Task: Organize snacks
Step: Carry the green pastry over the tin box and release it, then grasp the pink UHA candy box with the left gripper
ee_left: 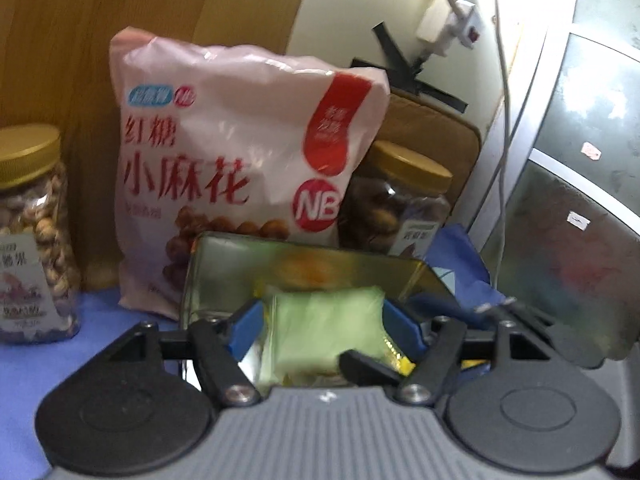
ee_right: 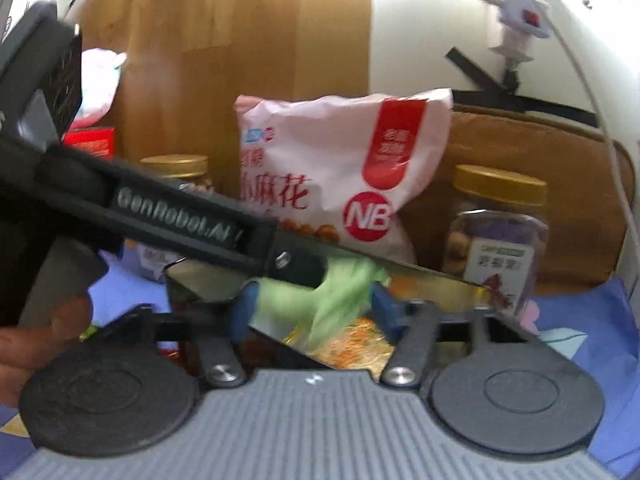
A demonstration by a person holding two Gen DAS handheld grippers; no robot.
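Blue cloth (ee_left: 100, 320): L gripper (ee_left: 322, 322) round green packet (ee_left: 324, 320), over tin (ee_left: 224, 268).

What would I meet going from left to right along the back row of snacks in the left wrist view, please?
Gold-lidded jar of pale nuts → pink snack bag → gold-lidded jar of dark nuts → tan cushion behind it.

Between the blue pads (ee_left: 248, 326) of the left hand-held gripper (ee_left: 322, 320) sat a pale green packet (ee_left: 324, 320). Beyond it stood a pink bag (ee_left: 240, 160) with red lettering, flanked by gold-lidded jars (ee_left: 400, 200), over a blue counter (ee_left: 100, 320) cloth.
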